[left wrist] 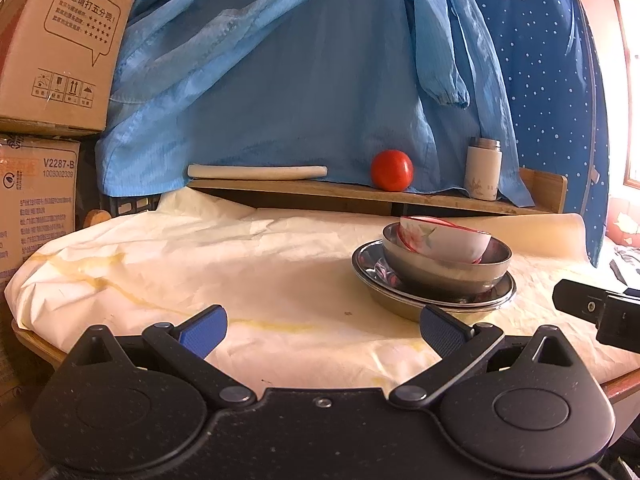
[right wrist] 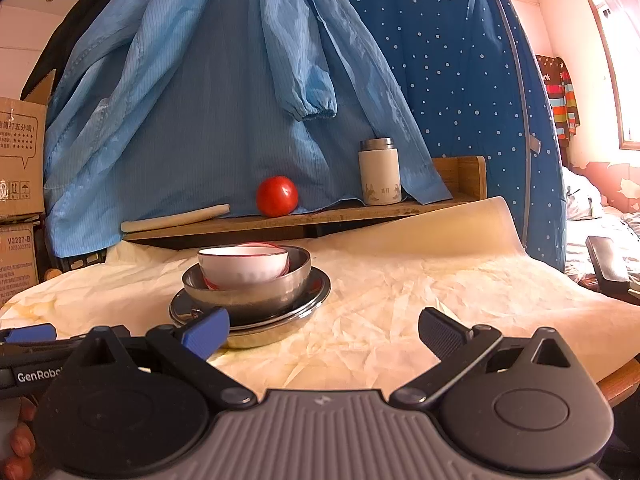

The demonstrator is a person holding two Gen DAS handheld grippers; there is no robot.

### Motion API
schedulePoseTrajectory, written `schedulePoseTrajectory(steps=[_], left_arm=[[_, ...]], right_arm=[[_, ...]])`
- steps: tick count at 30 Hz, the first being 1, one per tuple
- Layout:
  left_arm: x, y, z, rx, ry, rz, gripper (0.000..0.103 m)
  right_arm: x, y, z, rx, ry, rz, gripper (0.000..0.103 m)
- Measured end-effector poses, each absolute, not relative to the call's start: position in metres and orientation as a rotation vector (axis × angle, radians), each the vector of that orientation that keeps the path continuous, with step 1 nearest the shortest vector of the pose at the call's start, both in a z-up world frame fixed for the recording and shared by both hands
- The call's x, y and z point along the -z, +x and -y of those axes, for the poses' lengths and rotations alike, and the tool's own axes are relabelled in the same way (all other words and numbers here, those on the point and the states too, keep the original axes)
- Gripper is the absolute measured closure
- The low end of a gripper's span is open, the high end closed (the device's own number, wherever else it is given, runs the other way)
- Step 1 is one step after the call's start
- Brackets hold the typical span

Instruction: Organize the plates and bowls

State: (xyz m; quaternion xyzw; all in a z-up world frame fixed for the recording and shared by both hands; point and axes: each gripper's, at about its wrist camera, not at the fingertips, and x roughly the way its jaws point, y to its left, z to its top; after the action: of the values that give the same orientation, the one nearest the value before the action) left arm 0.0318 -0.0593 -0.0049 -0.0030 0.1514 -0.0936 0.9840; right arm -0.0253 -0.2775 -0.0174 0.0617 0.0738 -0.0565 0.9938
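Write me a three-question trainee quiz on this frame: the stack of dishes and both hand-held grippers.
1. True or false: the white bowl sits level in the steel bowl.
2. What lies under the steel bowl: A) steel plate B) wooden shelf C) cardboard box?
3. Fill in: the left hand-held gripper and right hand-held gripper are both ____.

Key: 1 false, it is tilted; 2 A; 3 open, holding nothing.

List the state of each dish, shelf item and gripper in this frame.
White ceramic bowl with red rim: tilted inside the steel bowl.
Stainless steel bowl: upright on the steel plate.
Stainless steel plate: flat on the cream table cover.
Red tomato: resting on the wooden shelf.
White flask: upright, capped.
Left gripper: open, empty.
Right gripper: open, empty.
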Motion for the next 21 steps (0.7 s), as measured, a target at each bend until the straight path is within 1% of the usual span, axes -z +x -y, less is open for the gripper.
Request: schedulePoseTrajectory(steps=[21], left_arm=[[0.0083, 0.0335, 0.0612, 0.193, -0.007, -0.324, 0.001]], right_arm=[[0.0209, -0.0224, 0.2769, 0.111, 0.121, -0.170, 0.000]])
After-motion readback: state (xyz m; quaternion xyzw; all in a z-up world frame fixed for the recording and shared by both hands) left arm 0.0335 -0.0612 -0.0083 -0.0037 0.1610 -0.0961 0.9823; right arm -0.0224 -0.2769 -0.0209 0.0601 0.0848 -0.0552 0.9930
